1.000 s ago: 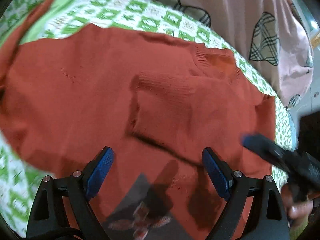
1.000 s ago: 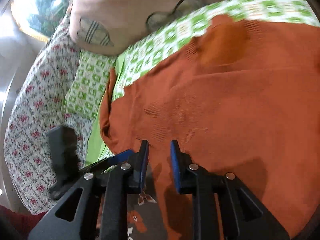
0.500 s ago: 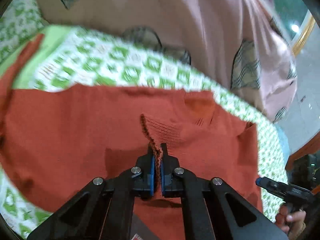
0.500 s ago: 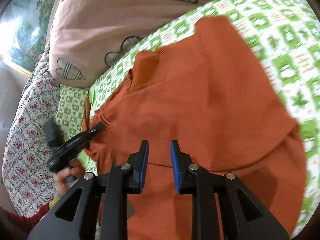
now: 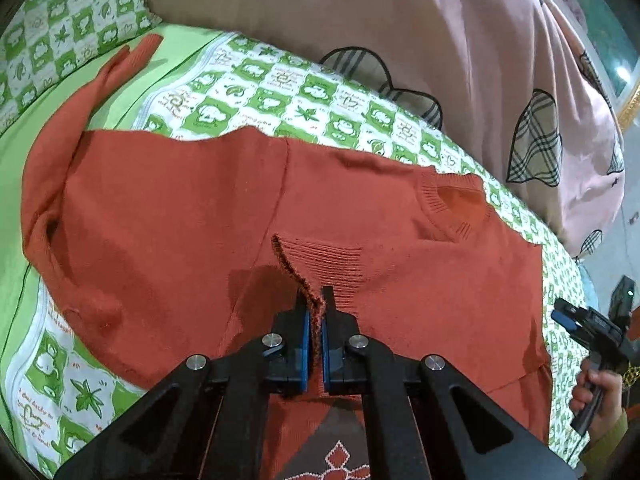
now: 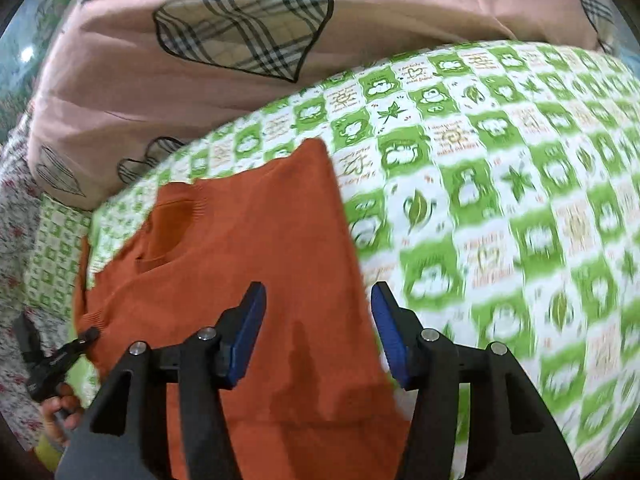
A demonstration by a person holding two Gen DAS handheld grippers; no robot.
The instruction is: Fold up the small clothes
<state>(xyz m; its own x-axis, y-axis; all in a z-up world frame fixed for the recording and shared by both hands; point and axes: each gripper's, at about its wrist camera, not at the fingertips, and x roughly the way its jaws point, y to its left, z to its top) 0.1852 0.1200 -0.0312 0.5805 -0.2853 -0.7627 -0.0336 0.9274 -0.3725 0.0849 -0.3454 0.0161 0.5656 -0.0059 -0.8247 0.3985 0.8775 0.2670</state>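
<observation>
Big bed here with a green-and-white checked sheet [image 5: 280,92] covering most of it, and a pink quilt [image 5: 400,40] with plaid heart patches bunched up along the far side. There's a matching checked pillow [image 5: 72,28] at the far left in the left wrist view. The orange sweater [image 5: 160,220] lies spread flat on the sheet in the middle, neckline [image 5: 452,204] toward the right, one sleeve [image 5: 108,80] trailing off to the far left, and the other sleeve folded in across the chest. The left gripper [image 5: 315,312] has its jaws pinched tight on the ribbed cuff [image 5: 304,276] of that folded-in sleeve, lifting the edge a bit off the body of the sweater. Over on the right, the right gripper [image 6: 318,320] hangs above the sweater's right edge, right where orange meets sheet; its jaws have just been opening, stand well apart and have nothing between them. You can also spot a hand [image 5: 596,396] on the right gripper's handle at the right edge of the left wrist view.
</observation>
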